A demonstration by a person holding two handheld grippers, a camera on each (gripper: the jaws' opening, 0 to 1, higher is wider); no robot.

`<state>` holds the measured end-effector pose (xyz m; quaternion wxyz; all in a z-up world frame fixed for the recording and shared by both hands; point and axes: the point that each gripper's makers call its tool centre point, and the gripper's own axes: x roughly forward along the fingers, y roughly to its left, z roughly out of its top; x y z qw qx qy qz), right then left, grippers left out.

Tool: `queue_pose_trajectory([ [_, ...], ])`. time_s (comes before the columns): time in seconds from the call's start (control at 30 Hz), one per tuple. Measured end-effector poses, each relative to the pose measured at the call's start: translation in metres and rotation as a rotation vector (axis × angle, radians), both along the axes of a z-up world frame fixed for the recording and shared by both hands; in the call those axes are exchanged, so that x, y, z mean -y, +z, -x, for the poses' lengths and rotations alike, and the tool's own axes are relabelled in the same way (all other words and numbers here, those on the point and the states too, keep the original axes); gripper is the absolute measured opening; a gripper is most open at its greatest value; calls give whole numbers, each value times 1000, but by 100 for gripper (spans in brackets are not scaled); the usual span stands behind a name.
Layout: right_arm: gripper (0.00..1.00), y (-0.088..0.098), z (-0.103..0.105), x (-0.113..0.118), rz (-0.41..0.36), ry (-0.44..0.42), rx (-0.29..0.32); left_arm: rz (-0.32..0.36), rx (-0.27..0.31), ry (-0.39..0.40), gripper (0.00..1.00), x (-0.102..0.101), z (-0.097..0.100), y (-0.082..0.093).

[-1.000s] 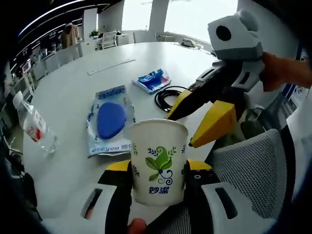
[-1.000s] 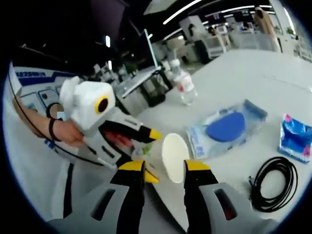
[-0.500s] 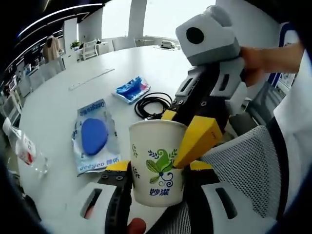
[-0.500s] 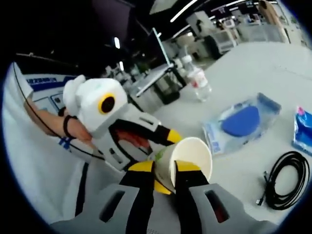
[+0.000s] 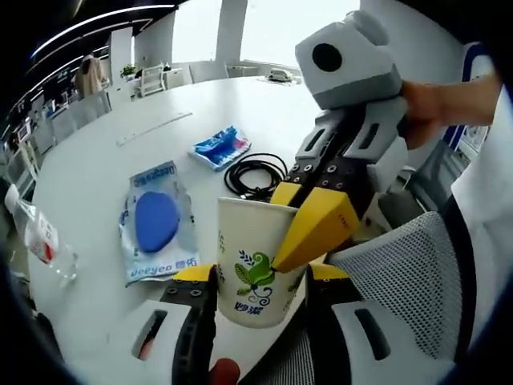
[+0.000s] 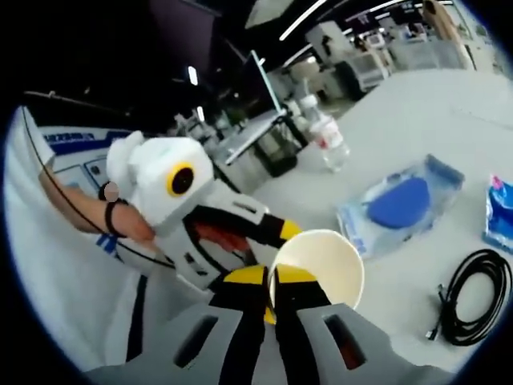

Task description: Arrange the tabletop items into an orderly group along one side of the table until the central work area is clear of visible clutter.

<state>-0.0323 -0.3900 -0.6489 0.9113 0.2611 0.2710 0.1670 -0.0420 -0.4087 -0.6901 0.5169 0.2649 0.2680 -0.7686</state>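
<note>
1. In the left gripper view, the paper cup sits low and centre, clamped between the left gripper fingers.
2. The right gripper pinches the cup's rim, one finger inside, one outside.
3. Upper left on the table lie a blue pouch, black cable, blue packet and bottle.

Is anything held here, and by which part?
Yes: the paper cup. The left claw clamps its lower body, and the right claw pinches its rim wall, one jaw inside.
</note>
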Motion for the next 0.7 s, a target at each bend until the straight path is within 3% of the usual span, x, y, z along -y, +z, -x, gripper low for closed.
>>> queue_pose_trajectory([
  [0.33,0,1,-4,14,7,-61,6,21,-82,144,42,-2,-17,2],
  [0.7,0,-6,8,35,11,-151,-12,44,-170,321,43,-14,-47,3],
])
